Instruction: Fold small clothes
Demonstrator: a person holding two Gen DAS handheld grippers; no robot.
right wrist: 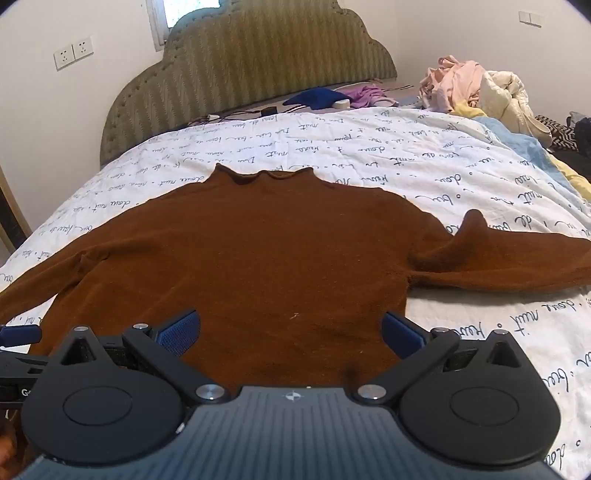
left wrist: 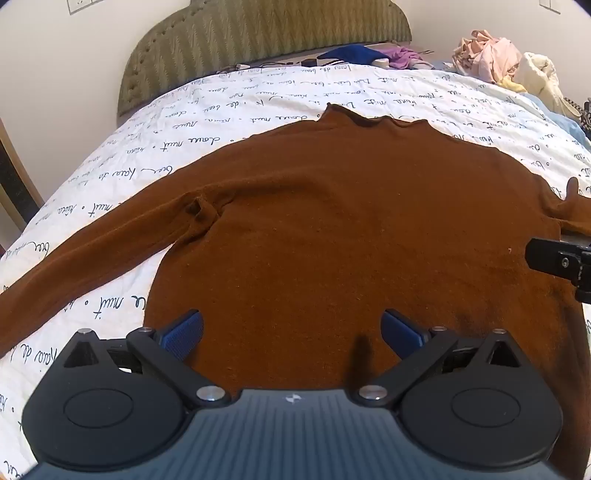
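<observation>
Brown sweater (left wrist: 332,229) spread flat on white script-print quilt (left wrist: 258,99), collar toward headboard (left wrist: 266,33) at 12 o'clock, sleeves out toward 9 and 3 o'clock. Left gripper (left wrist: 291,332) spread wide, blue pads (left wrist: 184,332) apart above hem, nothing clasped. Right gripper (right wrist: 291,332) likewise spread wide over hem near sweater's 3 o'clock edge, holding nothing. Heap of pale clothes (right wrist: 472,88) at 1 o'clock; blue and purple garments (right wrist: 332,98) by headboard.
</observation>
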